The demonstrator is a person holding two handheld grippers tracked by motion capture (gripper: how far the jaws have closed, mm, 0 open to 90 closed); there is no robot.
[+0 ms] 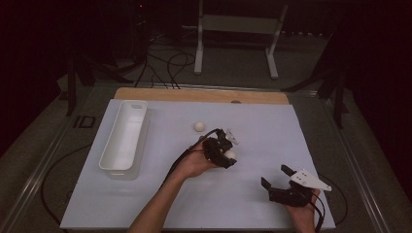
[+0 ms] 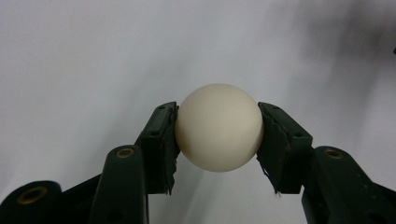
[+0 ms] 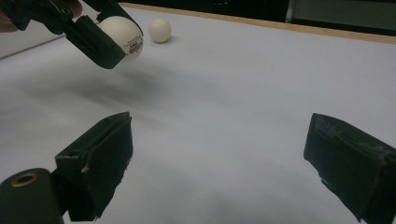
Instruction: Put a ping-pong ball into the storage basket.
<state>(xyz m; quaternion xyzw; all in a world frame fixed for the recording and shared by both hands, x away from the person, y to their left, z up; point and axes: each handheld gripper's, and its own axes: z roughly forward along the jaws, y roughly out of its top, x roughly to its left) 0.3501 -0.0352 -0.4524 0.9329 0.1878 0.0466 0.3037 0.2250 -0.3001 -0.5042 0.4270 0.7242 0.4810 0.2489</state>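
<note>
My left gripper (image 1: 229, 156) is shut on a cream ping-pong ball (image 2: 219, 127), which sits squeezed between both black jaws just above the white table sheet (image 1: 252, 136). From the right gripper view that same ball (image 3: 125, 36) hangs at the upper left, held off the surface with its shadow beneath. A second ball (image 1: 199, 126) lies loose on the sheet farther back, also seen as the small ball (image 3: 159, 30) in the right gripper view. My right gripper (image 1: 275, 177) stands open near the front right of the table, nothing between its jaws.
A long white bin (image 1: 124, 138) stands on the left side of the sheet. A wooden board edge (image 1: 204, 94) runs along the back. Cables and a white frame stand on the floor beyond the table.
</note>
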